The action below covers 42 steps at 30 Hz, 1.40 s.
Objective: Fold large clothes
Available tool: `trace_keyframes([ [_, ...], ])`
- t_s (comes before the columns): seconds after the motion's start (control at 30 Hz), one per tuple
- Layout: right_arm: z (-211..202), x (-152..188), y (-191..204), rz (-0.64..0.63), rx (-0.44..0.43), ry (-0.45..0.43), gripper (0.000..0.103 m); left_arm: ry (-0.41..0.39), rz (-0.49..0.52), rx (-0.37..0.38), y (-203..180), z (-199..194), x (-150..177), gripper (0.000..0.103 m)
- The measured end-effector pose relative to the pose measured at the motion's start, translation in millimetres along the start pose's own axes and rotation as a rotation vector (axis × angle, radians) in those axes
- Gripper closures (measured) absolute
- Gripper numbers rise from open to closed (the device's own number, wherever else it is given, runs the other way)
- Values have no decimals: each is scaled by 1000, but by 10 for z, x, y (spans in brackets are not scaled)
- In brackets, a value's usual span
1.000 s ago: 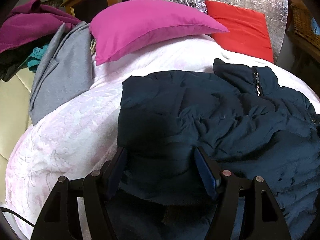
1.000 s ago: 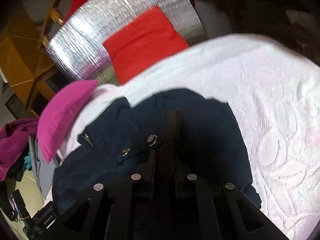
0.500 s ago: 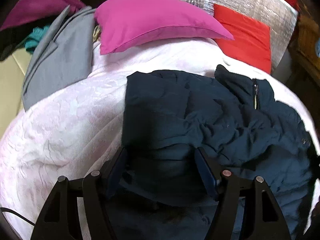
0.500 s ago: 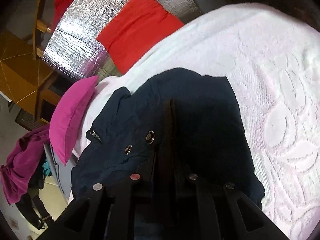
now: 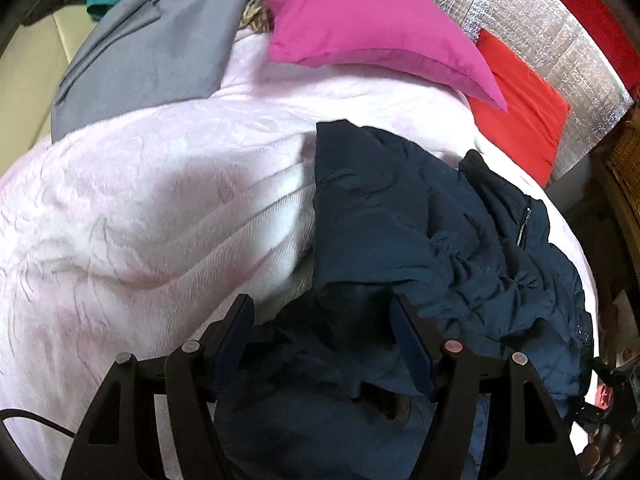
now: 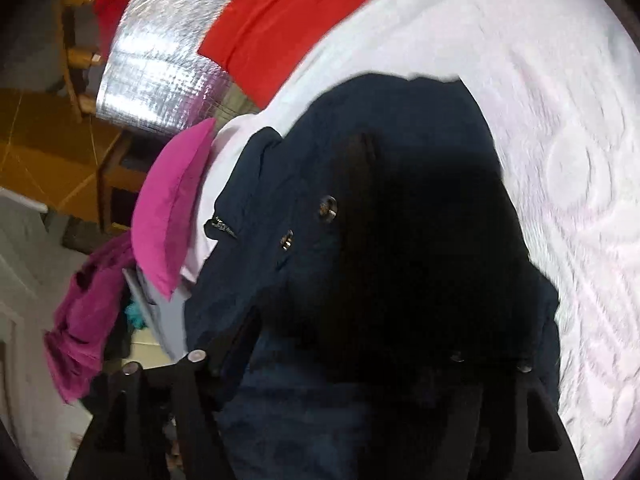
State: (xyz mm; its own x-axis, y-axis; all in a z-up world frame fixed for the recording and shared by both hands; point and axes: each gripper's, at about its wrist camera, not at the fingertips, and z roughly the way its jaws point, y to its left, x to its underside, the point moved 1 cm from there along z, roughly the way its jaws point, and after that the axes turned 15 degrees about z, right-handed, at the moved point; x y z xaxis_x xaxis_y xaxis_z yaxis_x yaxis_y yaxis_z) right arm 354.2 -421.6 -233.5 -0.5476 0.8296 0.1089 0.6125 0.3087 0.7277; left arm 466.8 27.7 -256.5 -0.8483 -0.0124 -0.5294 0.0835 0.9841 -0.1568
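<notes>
A dark navy padded jacket (image 5: 420, 232) lies crumpled on a pale pink bedspread (image 5: 140, 208). My left gripper (image 5: 324, 340) is open, its jaws wide apart over the jacket's near edge, with cloth lying between them. In the right wrist view the jacket (image 6: 380, 168) fills the middle, with two snap buttons showing. My right gripper (image 6: 356, 344) now has its jaws spread wide apart, and dark jacket cloth bunches over and between them, hiding the right finger.
A magenta pillow (image 5: 360, 20) and a red cushion (image 5: 524, 112) lie at the bed's head against a silver foil panel (image 5: 516, 4). A grey garment (image 5: 152, 44) lies at the far left, with purple clothes (image 6: 88, 320) beyond. Wooden furniture (image 6: 44, 140) stands behind.
My right gripper was shut on a jacket fold and has now opened wide. My left gripper, still open, has swung left and back, so the jacket now sits to the right.
</notes>
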Motion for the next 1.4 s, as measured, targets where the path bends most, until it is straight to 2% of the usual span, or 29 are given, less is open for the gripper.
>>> trace_keyframes([
  [0.17,18,-72,-191,107,-108,37,31,10,35,-21,-83,20,11,32],
  [0.27,25,-34,-162,74,-98,36,31,16,45,-37,-111,49,1,32],
  [0.33,31,-17,-122,36,-87,34,27,19,58,-55,-144,72,-8,32],
  [0.5,74,74,-42,-26,-28,15,26,22,97,-102,-211,94,-19,32],
  [0.57,76,99,-2,-25,6,-11,30,24,97,-106,-211,99,-20,32],
  [0.63,53,135,-8,-17,65,-60,56,23,102,-113,-217,94,-23,32],
  [0.7,39,157,-15,-21,103,-92,69,18,119,-133,-238,77,-24,32],
  [0.83,8,213,94,-78,127,-142,75,10,152,-176,-305,44,-17,32],
  [0.97,-72,305,254,-180,174,-222,75,2,205,-226,-391,-1,9,32],
  [1.07,-115,265,179,-150,169,-206,70,9,216,-237,-413,-5,31,32],
  [1.13,-188,230,97,-122,147,-202,49,12,211,-237,-399,-23,44,32],
  [1.17,-241,221,81,-114,130,-199,46,13,208,-238,-391,-38,52,32],
  [1.23,-366,232,61,-114,117,-212,32,12,207,-246,-388,-75,75,32],
  [1.33,-518,258,11,-101,115,-246,23,1,222,-268,-418,-145,111,32],
  [1.4,-516,280,-49,-90,128,-223,20,-4,235,-276,-436,-188,138,32],
])
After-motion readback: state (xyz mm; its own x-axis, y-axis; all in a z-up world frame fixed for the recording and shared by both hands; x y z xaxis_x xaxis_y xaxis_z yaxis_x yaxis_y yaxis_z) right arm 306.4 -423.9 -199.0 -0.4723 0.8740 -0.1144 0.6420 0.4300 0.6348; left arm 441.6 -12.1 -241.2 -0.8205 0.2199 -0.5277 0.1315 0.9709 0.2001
